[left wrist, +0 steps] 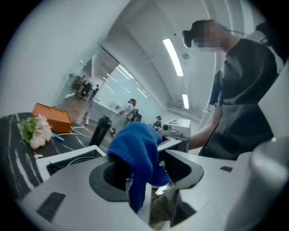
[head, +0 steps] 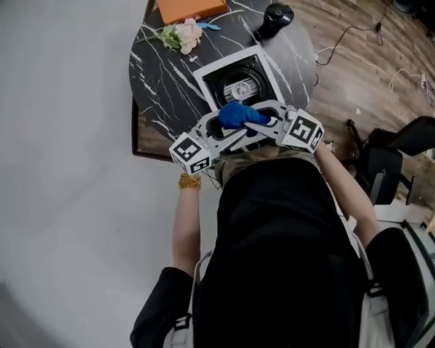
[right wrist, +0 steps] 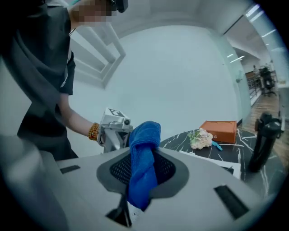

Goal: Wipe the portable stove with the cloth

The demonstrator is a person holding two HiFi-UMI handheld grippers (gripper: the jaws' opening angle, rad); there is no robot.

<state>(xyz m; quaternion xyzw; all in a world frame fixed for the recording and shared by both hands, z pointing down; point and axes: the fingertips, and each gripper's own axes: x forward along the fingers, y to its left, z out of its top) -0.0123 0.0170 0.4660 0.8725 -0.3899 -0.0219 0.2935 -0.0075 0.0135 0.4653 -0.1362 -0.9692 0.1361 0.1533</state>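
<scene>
**A:** where's the cloth (head: 238, 115) rn?

**B:** close to the person's body. The right gripper (right wrist: 142, 169) is clamped on it, blue end hanging down. The left gripper (left wrist: 146, 169) has its jaws apart w/ the cloth draped btwn them, not squeezed.

**A:** and the stove (head: 239, 87)?

**B:** just past both grippers, on the black marble table (head: 163, 75). Farther back: flowers (head: 183, 34), orange box (head: 187, 8), and a black bottle (head: 275, 17) far right.

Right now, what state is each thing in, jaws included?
left gripper: jaws open, blue cloth hanging between them.
right gripper: jaws shut on the blue cloth.
blue cloth: bunched, held in the air.
portable stove: on the table, burner bare.
black bottle: upright.
flowers: lying on the table.
</scene>
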